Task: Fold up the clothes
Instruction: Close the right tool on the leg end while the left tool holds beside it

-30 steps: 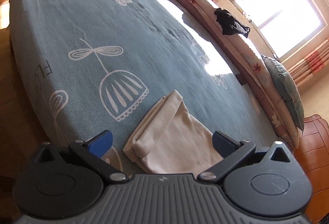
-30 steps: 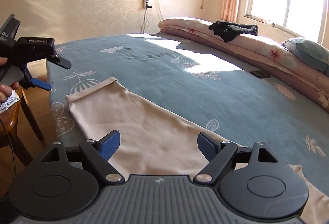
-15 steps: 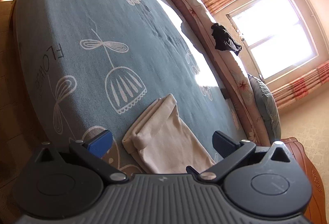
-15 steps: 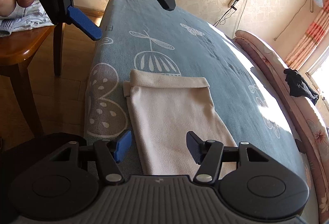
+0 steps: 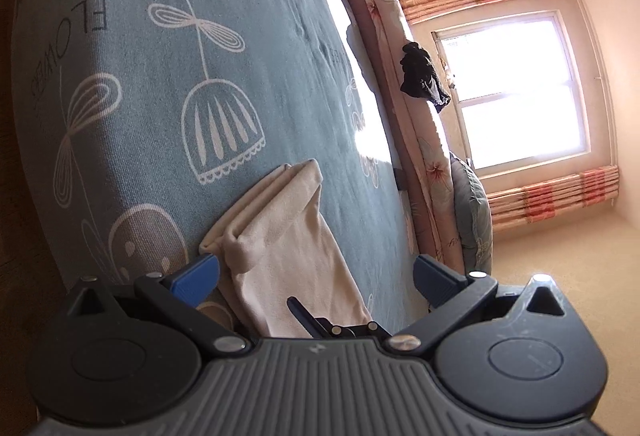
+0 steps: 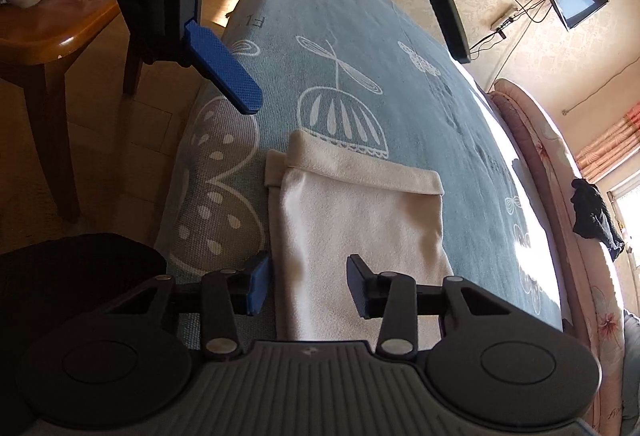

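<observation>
Both tongs, left [image 5: 316,278] and right [image 6: 306,288], hang spread above the cream garment [image 6: 360,220], gripping nothing. It lies flat, hem doubled, along the bed [image 6: 400,76]'s near edge. To fold cleanly, I'd pinch every layer at the hem corners and lift evenly.

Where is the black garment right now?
The black garment is draped over the rolled floral quilt along the bed's far edge, below the window; it shows at the right wrist view's right edge.
</observation>
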